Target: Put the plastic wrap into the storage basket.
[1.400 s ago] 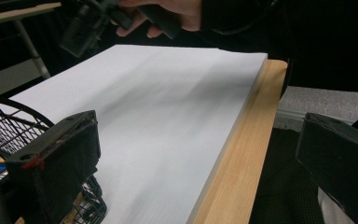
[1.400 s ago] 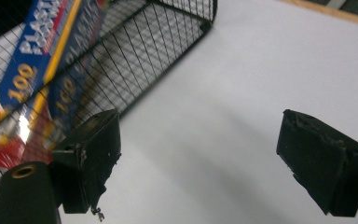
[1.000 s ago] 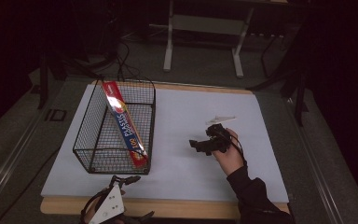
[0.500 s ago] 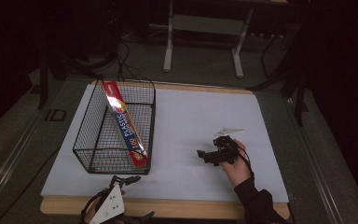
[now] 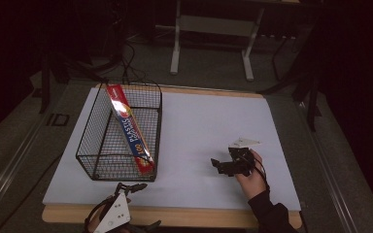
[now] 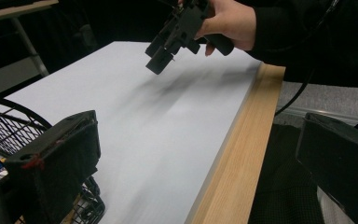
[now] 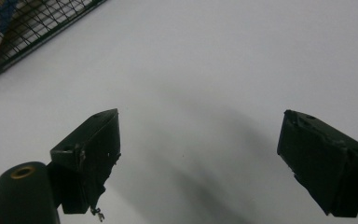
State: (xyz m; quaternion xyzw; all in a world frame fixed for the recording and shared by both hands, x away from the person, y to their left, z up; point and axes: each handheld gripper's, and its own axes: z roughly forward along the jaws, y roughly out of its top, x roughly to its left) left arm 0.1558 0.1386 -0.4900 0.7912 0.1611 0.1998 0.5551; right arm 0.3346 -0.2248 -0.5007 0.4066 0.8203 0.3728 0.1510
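While your left tool [image 5: 132, 186] waits open and empty at the near tabletop [image 5: 199, 126] edge, your right tool [image 5: 222, 166] has drawn back, wide open, holding nothing.
The glossy red-and-blue box [image 5: 129, 127] leans diagonally inside the black wire basket [image 5: 93, 141]; the drop looks done, the matte white surface beyond bare.

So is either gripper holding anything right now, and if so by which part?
Nothing is held. The right gripper and the left gripper both have open, empty jaws; the plastic wrap box leans in the wire basket.
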